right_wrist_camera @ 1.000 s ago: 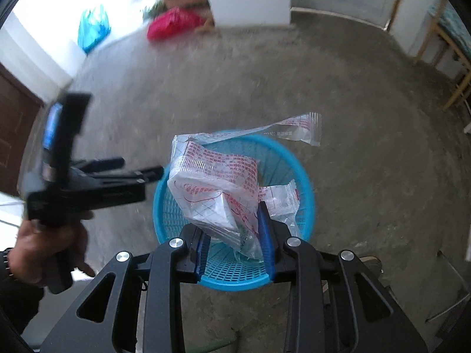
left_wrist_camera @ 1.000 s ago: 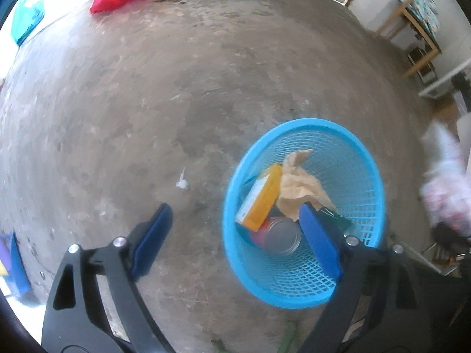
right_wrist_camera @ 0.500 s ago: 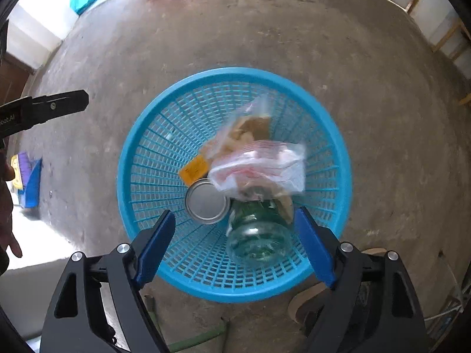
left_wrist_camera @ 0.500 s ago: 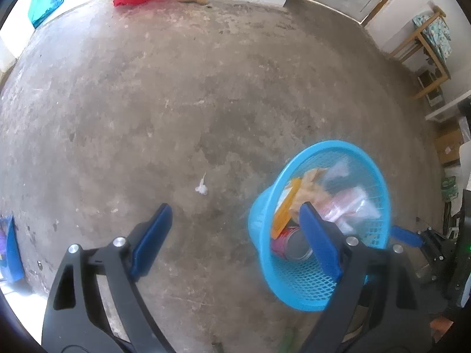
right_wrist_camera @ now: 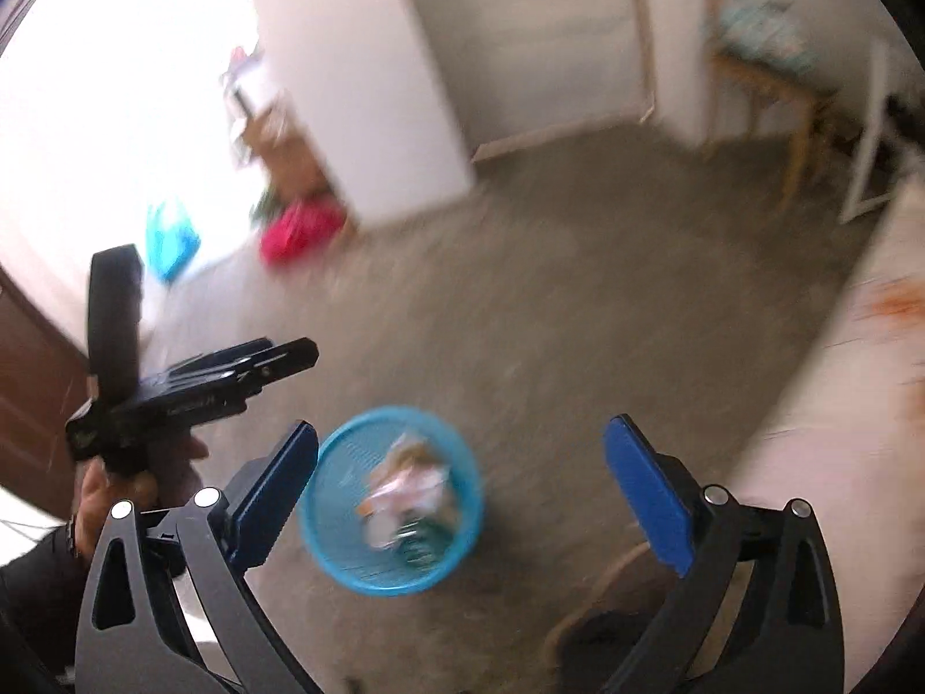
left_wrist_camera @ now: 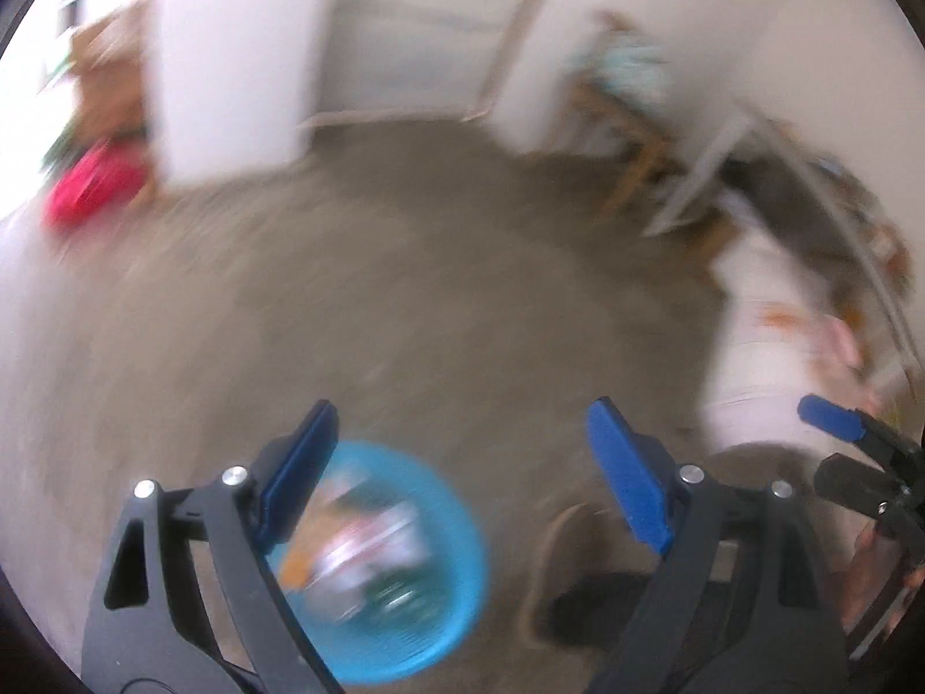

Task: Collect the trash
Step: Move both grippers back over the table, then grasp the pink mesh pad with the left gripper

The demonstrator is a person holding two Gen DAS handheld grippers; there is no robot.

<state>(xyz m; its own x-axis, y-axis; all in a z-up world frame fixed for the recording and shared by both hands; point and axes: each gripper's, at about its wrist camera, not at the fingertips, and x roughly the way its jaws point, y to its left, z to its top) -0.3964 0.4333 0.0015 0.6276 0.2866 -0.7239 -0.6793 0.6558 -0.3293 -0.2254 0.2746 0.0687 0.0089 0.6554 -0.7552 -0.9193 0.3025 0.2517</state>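
Observation:
Both views are blurred by motion. A blue mesh basket (left_wrist_camera: 439, 572) stands on the concrete floor with trash in it: a clear red-printed plastic bag (left_wrist_camera: 370, 538), an orange box and a green bottle. It also shows in the right wrist view (right_wrist_camera: 341, 509), with the bag (right_wrist_camera: 404, 491) on top. My left gripper (left_wrist_camera: 462, 480) is open and empty, raised above and behind the basket. My right gripper (right_wrist_camera: 462, 486) is open and empty, high above the basket. The left gripper shows from the side in the right wrist view (right_wrist_camera: 289, 355).
A red bag (right_wrist_camera: 295, 231) and a blue bag (right_wrist_camera: 170, 240) lie by the white pillar (right_wrist_camera: 370, 75) near the bright doorway. A wooden chair (right_wrist_camera: 769, 69) stands at the back right. A white patterned surface (right_wrist_camera: 855, 405) fills the right side.
The plastic bag left my right gripper and now lies in the basket. Both grippers have lifted and tilted up, so the room shows and the basket sits lower and smaller.

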